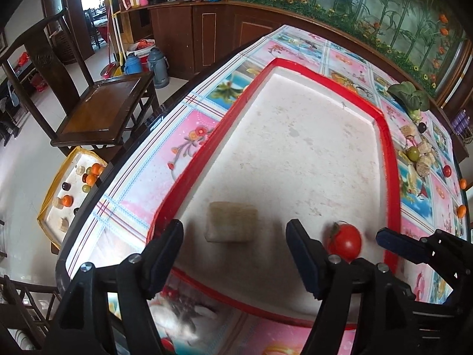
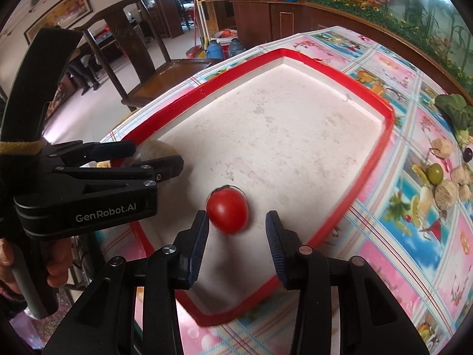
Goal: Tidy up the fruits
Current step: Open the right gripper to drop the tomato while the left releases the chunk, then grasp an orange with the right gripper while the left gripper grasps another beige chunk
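Note:
A red-rimmed white tray [image 1: 387, 159] [image 2: 381, 136] lies on the patterned table. A red tomato [image 1: 344, 241] [image 2: 227, 211] sits in it near the front, blurred. A beige block [image 1: 232, 222] lies in the tray to the tomato's left. My left gripper [image 1: 233, 254] is open above the block, and also shows at the left of the right wrist view [image 2: 145, 155]. My right gripper [image 2: 236, 236] is open and empty just behind the tomato; one of its fingers [image 1: 399, 244] shows in the left wrist view. Loose fruits, a green one [image 2: 436, 173] among them, lie right of the tray.
A leafy vegetable [image 2: 455, 112] and beige chunks [image 2: 445, 193] lie on the table's right side. A yellow-rimmed tray [image 1: 53, 189] holding several fruits sits on the floor at left, beside a wooden chair [image 1: 100, 109]. Cabinets stand behind.

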`<state>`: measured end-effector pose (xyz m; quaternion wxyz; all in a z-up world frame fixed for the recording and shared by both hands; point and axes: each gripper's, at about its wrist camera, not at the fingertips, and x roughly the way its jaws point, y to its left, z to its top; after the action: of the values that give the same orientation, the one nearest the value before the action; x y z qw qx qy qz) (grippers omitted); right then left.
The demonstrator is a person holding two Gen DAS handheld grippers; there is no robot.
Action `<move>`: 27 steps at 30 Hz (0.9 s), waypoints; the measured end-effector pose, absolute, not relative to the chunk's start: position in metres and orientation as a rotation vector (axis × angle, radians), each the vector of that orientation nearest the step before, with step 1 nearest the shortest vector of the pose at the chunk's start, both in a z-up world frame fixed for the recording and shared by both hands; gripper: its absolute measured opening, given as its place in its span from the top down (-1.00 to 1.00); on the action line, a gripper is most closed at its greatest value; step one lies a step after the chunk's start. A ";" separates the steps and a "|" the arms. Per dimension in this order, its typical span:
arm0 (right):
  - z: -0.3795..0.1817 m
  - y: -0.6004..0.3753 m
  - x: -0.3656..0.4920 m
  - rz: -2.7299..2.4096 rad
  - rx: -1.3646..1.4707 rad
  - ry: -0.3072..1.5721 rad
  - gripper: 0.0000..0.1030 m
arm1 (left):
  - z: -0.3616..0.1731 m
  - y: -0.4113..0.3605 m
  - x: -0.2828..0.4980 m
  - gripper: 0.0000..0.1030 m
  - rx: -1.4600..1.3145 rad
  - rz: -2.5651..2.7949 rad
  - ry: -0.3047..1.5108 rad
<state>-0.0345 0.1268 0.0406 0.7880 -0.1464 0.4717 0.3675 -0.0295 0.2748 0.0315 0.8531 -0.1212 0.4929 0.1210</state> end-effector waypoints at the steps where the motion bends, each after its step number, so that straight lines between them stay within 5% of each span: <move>1: 0.043 0.124 -0.036 0.790 -0.310 1.013 0.25 | 0.033 0.272 -0.031 -0.44 -0.253 0.257 1.032; 27: 0.071 -0.036 -0.075 0.527 -0.167 0.950 -0.05 | 0.064 0.095 -0.046 -0.63 -0.089 0.027 0.962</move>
<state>-0.0753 -0.0363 0.0710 0.8528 -0.0793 0.4513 0.2506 -0.0457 0.0954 0.0641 0.8854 -0.0428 0.4627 0.0131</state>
